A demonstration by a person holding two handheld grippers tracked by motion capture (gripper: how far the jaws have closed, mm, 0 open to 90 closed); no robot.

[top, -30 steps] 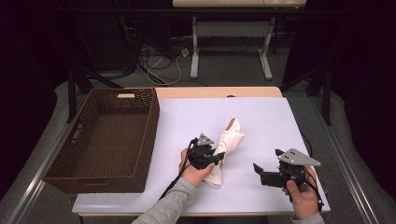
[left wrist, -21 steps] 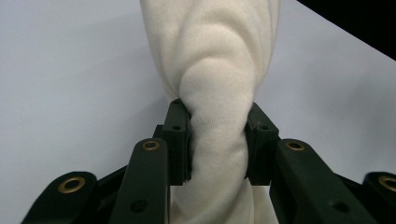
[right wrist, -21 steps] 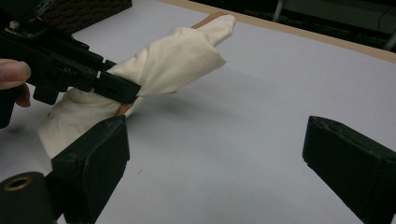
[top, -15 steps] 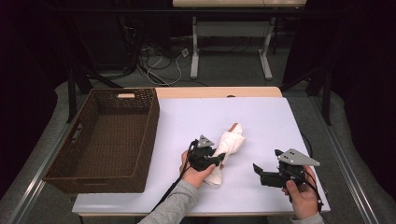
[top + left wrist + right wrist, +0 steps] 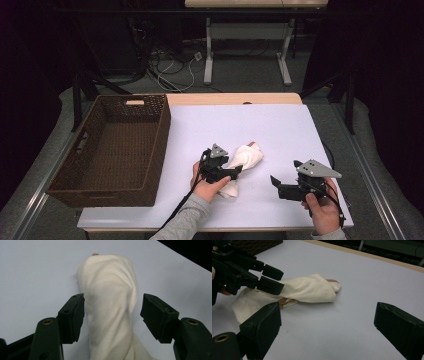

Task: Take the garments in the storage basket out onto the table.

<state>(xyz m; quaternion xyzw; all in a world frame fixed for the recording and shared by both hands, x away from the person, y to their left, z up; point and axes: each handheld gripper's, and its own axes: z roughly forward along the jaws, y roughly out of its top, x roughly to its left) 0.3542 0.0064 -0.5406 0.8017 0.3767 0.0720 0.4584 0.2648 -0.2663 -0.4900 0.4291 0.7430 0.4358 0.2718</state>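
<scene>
A: Cloth front and centre, a cream bundle lying mid-table, well apart from the basket on the left.

B: Start with that basket: brown wicker, sitting on the table's left edge, nothing visible in it.

A: Now the left gripper. A second ago it sat a touch further left; it has slid in along the bundle. In the left gripper view the jaws are spread with the cloth between them, one pad about touching the fabric, the other clear.

B: So no pinch yet. I'd judge a closing squeeze comes next, then a carry to the basket.

A: Something tan pokes out of the cloth's far tip; I can't tell what.

B: And the right gripper?

A: Hasn't budged, parked near the table's right front, jaws wide apart, gripping nothing.
</scene>
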